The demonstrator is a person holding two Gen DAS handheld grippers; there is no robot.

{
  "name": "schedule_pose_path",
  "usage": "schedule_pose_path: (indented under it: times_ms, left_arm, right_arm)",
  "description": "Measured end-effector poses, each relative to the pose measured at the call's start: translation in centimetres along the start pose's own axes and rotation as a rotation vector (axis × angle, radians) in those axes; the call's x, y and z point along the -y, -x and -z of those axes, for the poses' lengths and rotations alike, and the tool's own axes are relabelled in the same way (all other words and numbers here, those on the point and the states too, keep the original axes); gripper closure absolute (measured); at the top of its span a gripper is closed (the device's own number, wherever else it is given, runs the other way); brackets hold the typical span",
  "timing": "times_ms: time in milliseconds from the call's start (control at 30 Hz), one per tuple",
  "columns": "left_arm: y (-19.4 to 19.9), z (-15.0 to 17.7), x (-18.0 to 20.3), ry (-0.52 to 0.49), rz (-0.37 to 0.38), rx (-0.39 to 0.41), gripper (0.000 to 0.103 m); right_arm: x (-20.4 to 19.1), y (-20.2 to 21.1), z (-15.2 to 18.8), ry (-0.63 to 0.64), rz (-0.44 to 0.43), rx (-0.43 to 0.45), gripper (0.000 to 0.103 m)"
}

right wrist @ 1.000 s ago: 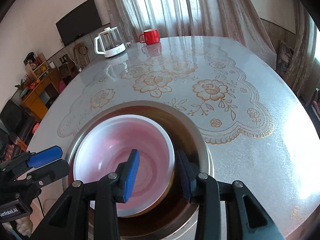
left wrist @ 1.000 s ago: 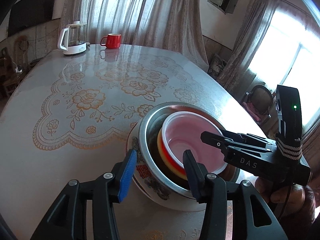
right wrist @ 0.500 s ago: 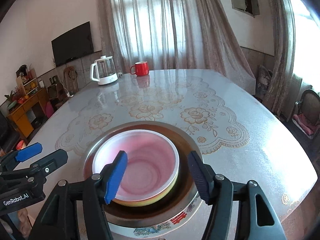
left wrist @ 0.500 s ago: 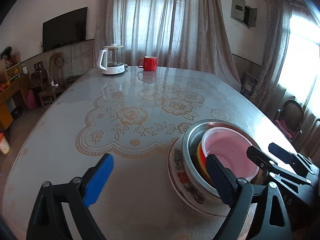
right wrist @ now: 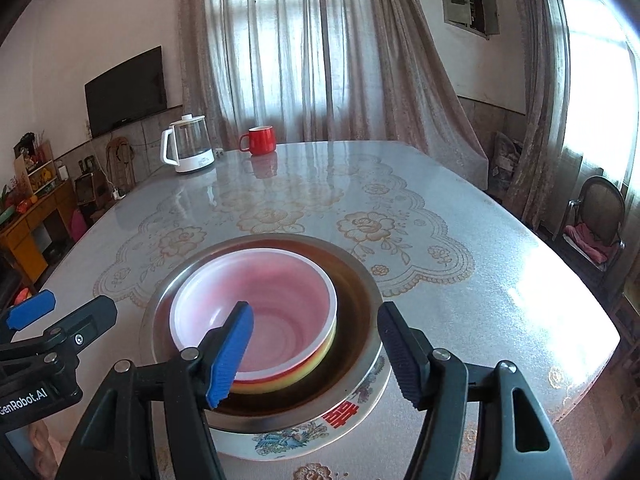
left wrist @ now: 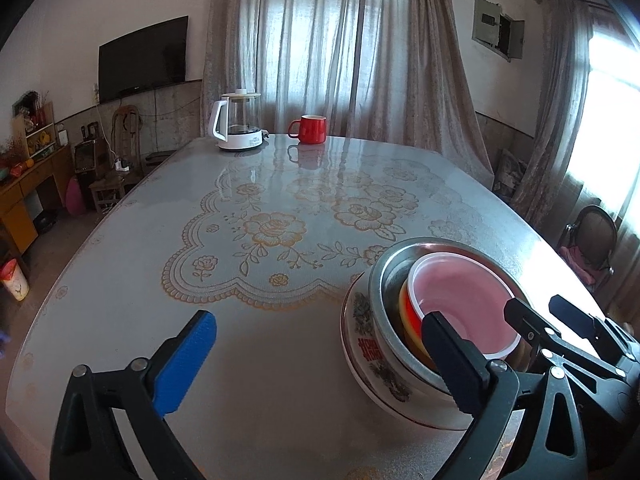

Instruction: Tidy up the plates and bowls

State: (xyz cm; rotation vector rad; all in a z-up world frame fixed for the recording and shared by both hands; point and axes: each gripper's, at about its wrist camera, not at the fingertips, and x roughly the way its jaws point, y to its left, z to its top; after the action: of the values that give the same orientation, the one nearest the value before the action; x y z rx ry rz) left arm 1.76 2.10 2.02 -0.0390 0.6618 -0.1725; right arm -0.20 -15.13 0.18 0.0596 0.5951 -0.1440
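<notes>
Both grippers are held low over the near edge of the table (left wrist: 280,340), angled downward and forward. On the left gripper (left wrist: 320,364) the jaws have just been opening and are spread as wide as they go, with nothing between them but bare tabletop; its right finger is seen in front of the stack's left side. On the right gripper (right wrist: 316,352) the jaws were opened within the last second and are held partly apart, empty, with the near rim of the bowls seen between them but not gripped.

A floral plate (right wrist: 304,436) is set near the table's near right edge. A steel basin (right wrist: 360,280) is nested on it, a yellow-and-red bowl (right wrist: 296,376) is stacked inside the basin, and a pink bowl (right wrist: 280,292) is seated in that one, shifted toward the basin's left side.

At the far end of the table a glass kettle (left wrist: 239,127) is placed to the left of a red mug (left wrist: 310,129).
</notes>
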Motion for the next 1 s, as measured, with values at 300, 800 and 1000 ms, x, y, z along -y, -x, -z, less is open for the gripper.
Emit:
schedule_pose_path:
  times_ms: [300, 800, 1000]
  left_arm:
    - [0.27, 0.11, 0.26, -0.003, -0.044, 0.007, 0.0]
    - [0.1, -0.12, -0.01, 0.012, -0.079, 0.018, 0.0]
    - [-0.06, -0.23, 0.02, 0.006, -0.076, 0.014, 0.0]
  right_arm:
    - [-0.07, 0.0, -0.05, -0.001, -0.006, 0.001, 0.038]
    - [-0.04, -0.08, -0.16, -0.003, -0.008, 0.004, 0.038]
    - [0.02, -0.12, -0.29, -0.005, -0.01, 0.003, 0.037]
